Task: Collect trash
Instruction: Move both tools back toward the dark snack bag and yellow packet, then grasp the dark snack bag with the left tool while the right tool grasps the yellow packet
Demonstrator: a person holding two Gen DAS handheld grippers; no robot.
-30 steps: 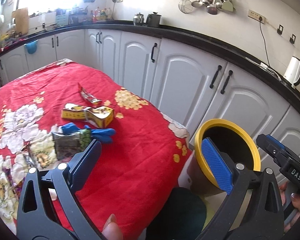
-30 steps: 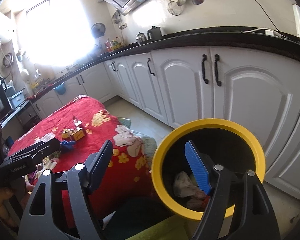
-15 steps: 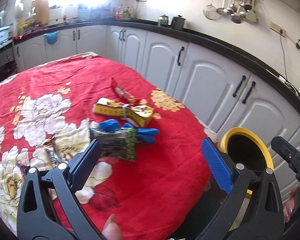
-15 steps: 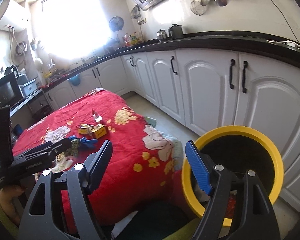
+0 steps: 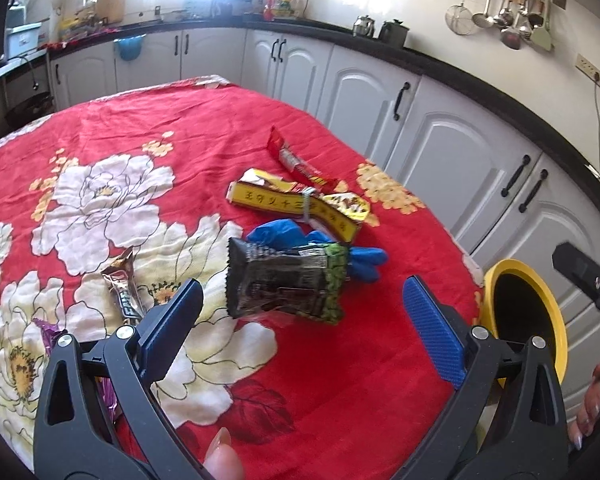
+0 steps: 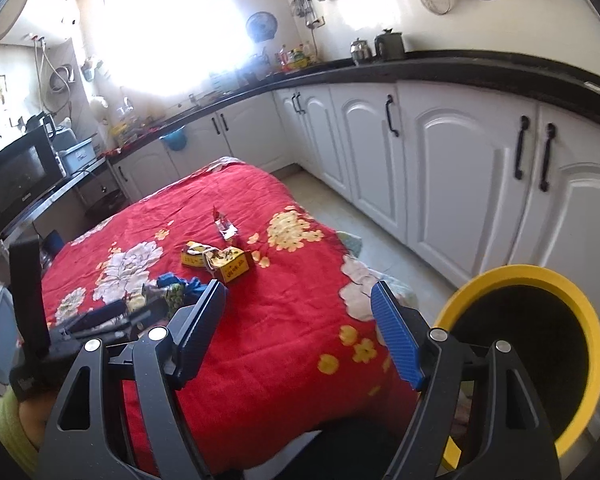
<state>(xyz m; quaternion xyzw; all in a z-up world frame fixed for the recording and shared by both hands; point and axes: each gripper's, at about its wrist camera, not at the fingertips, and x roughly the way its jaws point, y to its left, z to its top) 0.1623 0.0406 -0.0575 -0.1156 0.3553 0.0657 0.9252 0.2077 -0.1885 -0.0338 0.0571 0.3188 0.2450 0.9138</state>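
My left gripper (image 5: 302,322) is open above the red flowered tablecloth (image 5: 148,120), nothing between its fingers. Just beyond its tips lies a black and green wrapper (image 5: 284,280) on top of a blue glove (image 5: 366,260). Behind them are a yellow crumpled packet (image 5: 300,204) and a red wrapper (image 5: 296,160). A brown wrapper (image 5: 124,292) and a purple one (image 5: 48,336) lie at the left. My right gripper (image 6: 300,328) is open and empty over the table's near corner, left of the yellow-rimmed bin (image 6: 516,276). The yellow packet (image 6: 220,260) lies farther off.
The bin (image 5: 556,320) stands on the floor off the table's right corner. White cabinets (image 6: 460,168) under a black counter run along the right. A tiled floor strip (image 6: 340,204) separates them from the table. A microwave (image 6: 16,176) stands at the left.
Both views have swung left, away from the bin and onto the table. The left gripper has come closer to the black and green wrapper. Both grippers stayed open.
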